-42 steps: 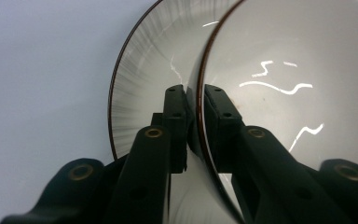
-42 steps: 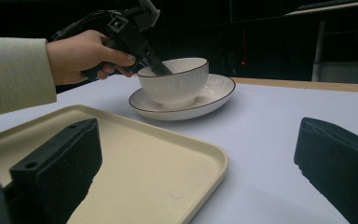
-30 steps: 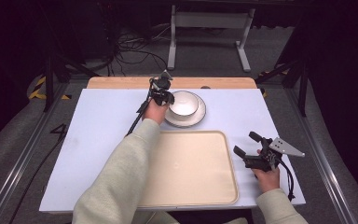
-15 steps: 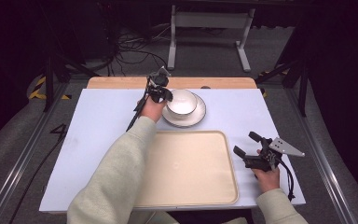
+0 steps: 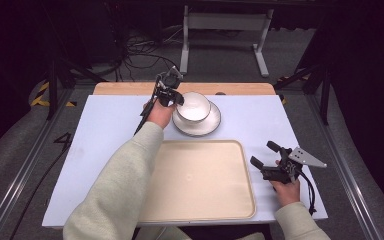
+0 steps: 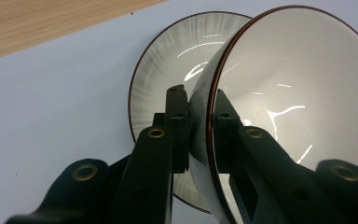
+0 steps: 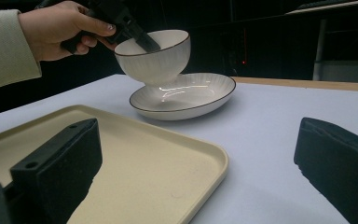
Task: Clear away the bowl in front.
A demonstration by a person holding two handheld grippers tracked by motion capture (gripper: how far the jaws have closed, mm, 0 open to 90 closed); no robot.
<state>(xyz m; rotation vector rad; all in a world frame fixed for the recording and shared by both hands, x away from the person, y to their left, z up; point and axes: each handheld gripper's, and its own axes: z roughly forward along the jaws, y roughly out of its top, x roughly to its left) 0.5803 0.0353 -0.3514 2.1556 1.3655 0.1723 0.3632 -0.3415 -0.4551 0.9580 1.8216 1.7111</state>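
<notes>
Bowl [image 7: 154, 55]: white, ribbed, dark-rimmed; we see it upright, its foot just above the plate.
Plate [image 7: 191, 99]: shallow, white, ribbed, dark rim; we find it flat on the table, beyond the tray.

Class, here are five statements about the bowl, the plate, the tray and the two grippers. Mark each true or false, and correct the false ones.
1. The left gripper has its jaws clamped on the rim of the bowl. True.
2. The bowl sits flat on the plate. False: it is tilted and appears lifted clear of the plate.
3. The tray holds the plate. False: the plate stands on the table beyond the tray, and nothing lies in the tray.
4. The right gripper has open jaws with nothing between them. True.
5. The right gripper grips the tray's edge. False: it is beside the tray, apart from it.
</notes>
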